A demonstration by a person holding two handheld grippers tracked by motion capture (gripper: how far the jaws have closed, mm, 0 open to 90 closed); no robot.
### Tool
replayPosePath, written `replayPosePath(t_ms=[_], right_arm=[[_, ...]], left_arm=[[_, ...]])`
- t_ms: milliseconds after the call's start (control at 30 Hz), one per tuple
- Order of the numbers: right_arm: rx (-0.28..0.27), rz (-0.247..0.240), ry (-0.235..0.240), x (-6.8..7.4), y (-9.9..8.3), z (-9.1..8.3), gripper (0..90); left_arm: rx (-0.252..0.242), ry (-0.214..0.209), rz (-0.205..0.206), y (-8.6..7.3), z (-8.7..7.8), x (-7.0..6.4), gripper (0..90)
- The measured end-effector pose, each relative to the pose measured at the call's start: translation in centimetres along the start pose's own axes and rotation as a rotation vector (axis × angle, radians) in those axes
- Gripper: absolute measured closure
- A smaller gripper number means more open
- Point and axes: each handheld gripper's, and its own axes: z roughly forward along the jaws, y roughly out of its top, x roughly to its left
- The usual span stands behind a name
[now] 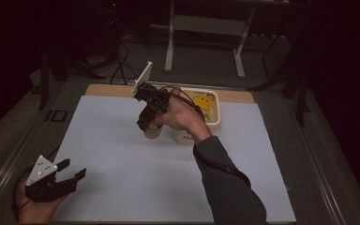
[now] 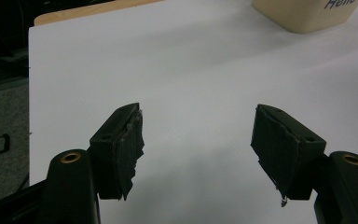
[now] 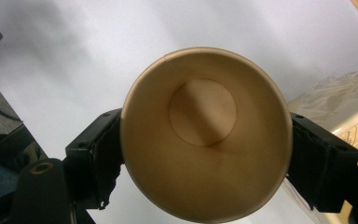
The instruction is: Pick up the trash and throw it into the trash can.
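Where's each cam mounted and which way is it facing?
High view: above the person's side, looking forward and down; both forearms, left gripper, right gripper.
Left gripper view: rides left gripper, faces white sheet; open jaws.
Right gripper view: looks down into paper cup; jaws flank it.
Shared: cup, cream tub.

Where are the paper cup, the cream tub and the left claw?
paper cup (image 3: 203, 112): right gripper view, inner bottom.
cream tub (image 2: 303, 16): left gripper view, side wall.
left claw (image 2: 198, 149): left gripper view, midway between its fingertips.
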Motion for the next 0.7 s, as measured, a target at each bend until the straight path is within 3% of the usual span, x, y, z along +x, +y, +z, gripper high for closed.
replayPosePath(t_ms=[700], right_arm=[[-0.015, 0.030, -0.014, -1.2, -0.2, -1.3, 19.2]], left_arm=[[0.001, 0.000, -0.002, 0.0, 0.0, 0.0, 33.6]])
